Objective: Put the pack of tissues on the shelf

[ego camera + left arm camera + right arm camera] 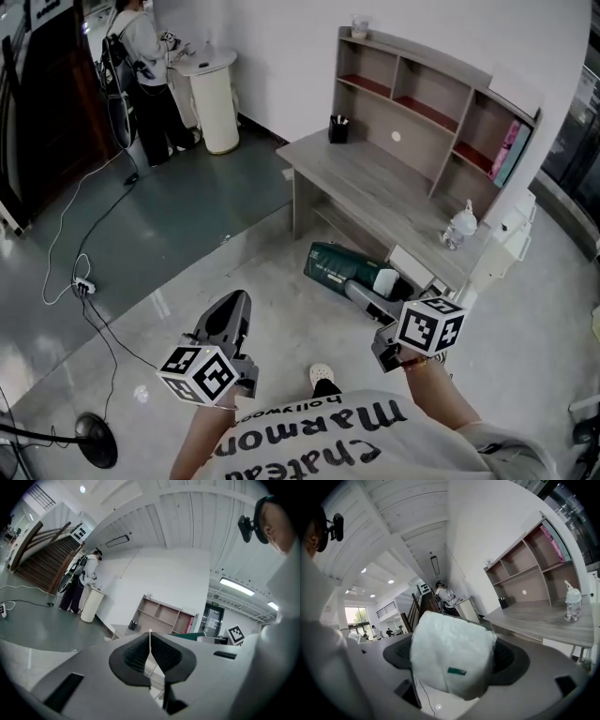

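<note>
My right gripper (pixel 454 657) is shut on the pack of tissues (pixel 446 639), a soft white plastic-wrapped pack with a small green label that fills the space between the pads. In the head view the tissue pack (pixel 386 281) shows as a white lump at the right gripper (pixel 380 291), low over the floor in front of the desk (pixel 375 192). The shelf (pixel 427 98), a wooden hutch with several open compartments, stands on the desk's back edge and is also the shelf (pixel 525 569) ahead in the right gripper view. My left gripper (pixel 239 305) is shut and empty, its jaws (pixel 150 656) pressed together.
A clear bottle (pixel 459 225) and a black pen cup (pixel 338 129) stand on the desk. Pink items (pixel 512 141) fill the right compartment. A dark green bag (pixel 333 262) lies on the floor by the desk. A person (pixel 141 47) stands at a white round stand (pixel 217 98). Cables (pixel 84 286) cross the floor.
</note>
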A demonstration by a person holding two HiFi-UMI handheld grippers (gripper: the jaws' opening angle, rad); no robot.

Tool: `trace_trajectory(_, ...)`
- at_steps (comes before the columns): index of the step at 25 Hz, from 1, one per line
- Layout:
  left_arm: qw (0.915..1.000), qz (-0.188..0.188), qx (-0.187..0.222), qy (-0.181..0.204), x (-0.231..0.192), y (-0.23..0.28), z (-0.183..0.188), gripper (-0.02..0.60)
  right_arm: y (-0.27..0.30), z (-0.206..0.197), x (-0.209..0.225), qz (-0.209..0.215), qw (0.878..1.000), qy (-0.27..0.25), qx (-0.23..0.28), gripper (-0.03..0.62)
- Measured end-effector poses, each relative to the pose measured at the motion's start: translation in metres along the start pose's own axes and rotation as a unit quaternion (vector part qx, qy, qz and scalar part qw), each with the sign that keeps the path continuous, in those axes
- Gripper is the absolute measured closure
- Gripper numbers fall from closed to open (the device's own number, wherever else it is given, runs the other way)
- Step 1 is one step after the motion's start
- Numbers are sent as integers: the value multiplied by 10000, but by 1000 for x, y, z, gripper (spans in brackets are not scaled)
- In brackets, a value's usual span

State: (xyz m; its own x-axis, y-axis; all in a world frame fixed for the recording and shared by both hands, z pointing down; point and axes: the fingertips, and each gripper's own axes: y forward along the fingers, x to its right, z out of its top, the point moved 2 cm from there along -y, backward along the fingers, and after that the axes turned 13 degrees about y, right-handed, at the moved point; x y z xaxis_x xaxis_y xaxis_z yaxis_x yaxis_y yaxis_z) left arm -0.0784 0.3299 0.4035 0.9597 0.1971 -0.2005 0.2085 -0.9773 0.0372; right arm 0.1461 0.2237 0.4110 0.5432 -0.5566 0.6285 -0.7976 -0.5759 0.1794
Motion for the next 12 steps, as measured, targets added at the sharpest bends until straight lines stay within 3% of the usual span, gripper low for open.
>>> trace_trajectory(12, 9961, 462, 748, -48, -51, 121, 58, 558, 96, 125, 40, 337, 9980, -420, 318, 151)
